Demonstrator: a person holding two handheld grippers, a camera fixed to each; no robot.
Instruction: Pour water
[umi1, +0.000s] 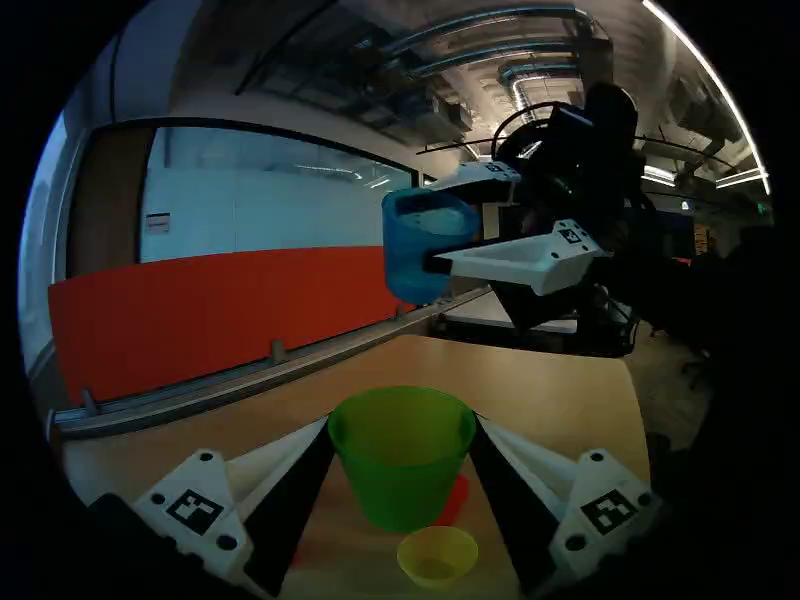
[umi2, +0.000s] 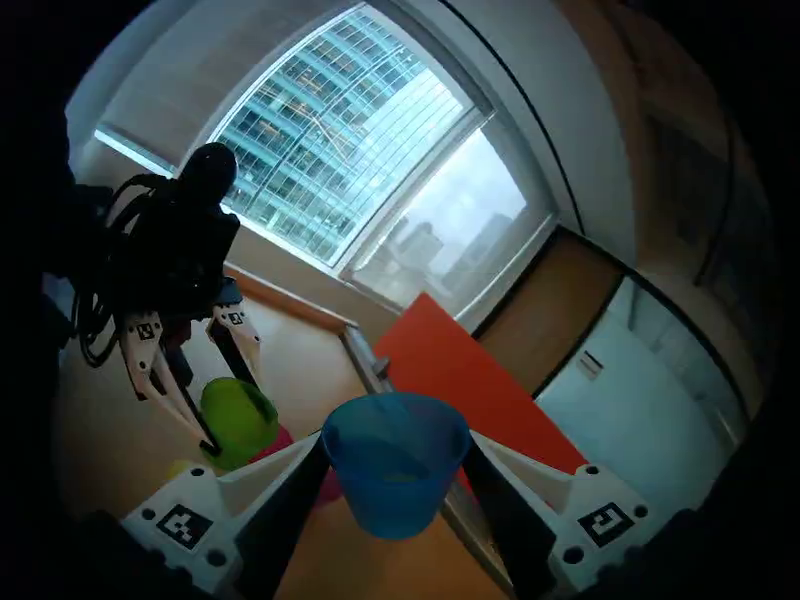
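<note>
Both cups here are thin plastic tumblers, so light, a bit flexy and pretty slick. The right gripper (umi2: 395, 462) has its two fingers pressed on either side of the blue cup (umi2: 395, 480), just below the rim. That's where I'd want the grip, since the taper keeps it from sliding down. Squeeze too hard and the wall will probably bow in, which could slop the contents. There might be a water line inside, but I can't say for sure.

In the left gripper view, the blue cup (umi1: 415, 245) hangs in the air on the far side, well above the table (umi1: 540, 370) and roughly upright. The left gripper (umi1: 402, 440) is clamped on the green cup (umi1: 402, 470) the same way, high on its sides, mouth open upward. I can't tell if its base touches the table. A little yellow cup (umi1: 437, 555) sits on the near side of it.

Any weight is the water's, so I'd tip it slowly.
</note>
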